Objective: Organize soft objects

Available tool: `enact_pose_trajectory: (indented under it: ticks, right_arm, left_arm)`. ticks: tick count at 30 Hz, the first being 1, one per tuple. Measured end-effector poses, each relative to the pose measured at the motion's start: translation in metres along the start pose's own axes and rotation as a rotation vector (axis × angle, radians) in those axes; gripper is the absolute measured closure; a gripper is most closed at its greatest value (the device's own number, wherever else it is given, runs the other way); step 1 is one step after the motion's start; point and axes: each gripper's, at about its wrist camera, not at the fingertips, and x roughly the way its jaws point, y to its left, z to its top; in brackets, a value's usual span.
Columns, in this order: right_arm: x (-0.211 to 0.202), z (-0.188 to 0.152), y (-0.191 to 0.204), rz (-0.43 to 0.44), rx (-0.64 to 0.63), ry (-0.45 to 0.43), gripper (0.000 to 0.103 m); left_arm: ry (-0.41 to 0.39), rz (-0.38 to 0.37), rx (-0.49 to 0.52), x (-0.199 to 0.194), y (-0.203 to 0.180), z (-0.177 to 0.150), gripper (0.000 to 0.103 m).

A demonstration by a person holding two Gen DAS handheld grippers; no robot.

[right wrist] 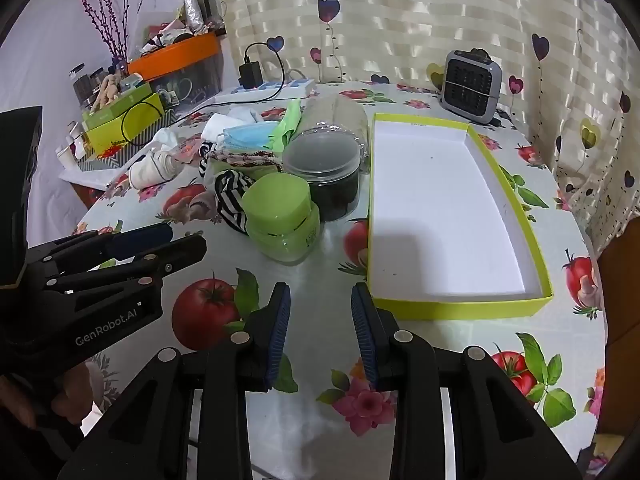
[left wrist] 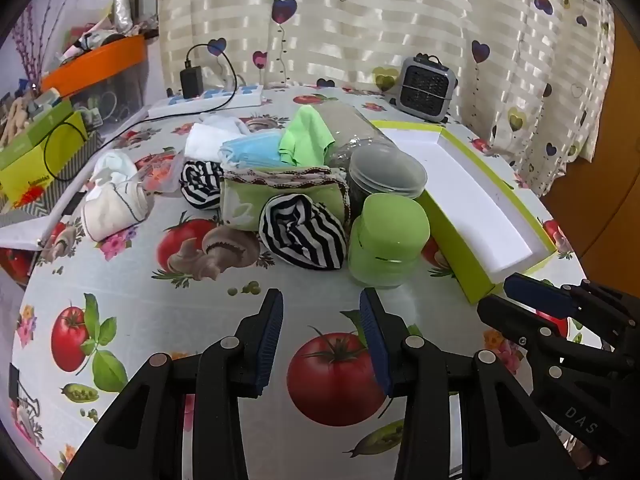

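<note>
A heap of soft things lies mid-table: a black-and-white striped cloth (left wrist: 302, 234), a second striped piece (left wrist: 200, 184), a green fabric pouch (left wrist: 256, 200), blue face masks (left wrist: 252, 152), a green cloth (left wrist: 306, 136) and white socks (left wrist: 114, 208). A lime-edged white box (right wrist: 444, 216) stands empty to the right. My left gripper (left wrist: 322, 332) hovers open over the tablecloth, short of the striped cloth. My right gripper (right wrist: 320, 328) is open too, empty, by the box's near left corner. Each gripper shows in the other's view.
A green-lidded jar (left wrist: 386, 240) and a dark clear-lidded tub (left wrist: 384, 176) stand between the heap and the box. A grey fan heater (left wrist: 426, 88), a power strip with charger (left wrist: 208, 98) and cluttered boxes (left wrist: 36, 152) sit at the back and left.
</note>
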Motion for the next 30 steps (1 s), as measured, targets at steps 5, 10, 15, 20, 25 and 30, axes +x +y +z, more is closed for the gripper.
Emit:
enact_pose_trajectory:
  ticks: [5,10,15,20,25,30]
  right_arm:
    - [-0.001,0.0,0.0,0.003,0.003,0.0,0.07]
    - [-0.002,0.0,0.0,0.003,0.003,-0.001,0.07]
    - [-0.004,0.001,0.0,0.002,0.002,-0.002,0.07]
    - [-0.004,0.001,-0.001,0.003,0.001,-0.003,0.07]
    - [-0.003,0.001,0.0,0.003,0.001,-0.004,0.07]
    - [-0.002,0.001,0.0,0.005,0.001,-0.007,0.07]
  left_arm:
    - [0.001,-0.001,0.003,0.0,0.001,0.0,0.064]
    - [0.0,0.011,0.007,-0.002,0.007,0.0,0.064]
    - [0.008,0.007,0.004,-0.002,0.016,0.002,0.064]
    - [0.013,0.024,0.005,-0.003,0.009,-0.001,0.064]
    - [0.015,0.029,-0.002,-0.001,0.009,-0.002,0.064]
    - [0.014,0.033,0.0,0.0,0.008,-0.003,0.064]
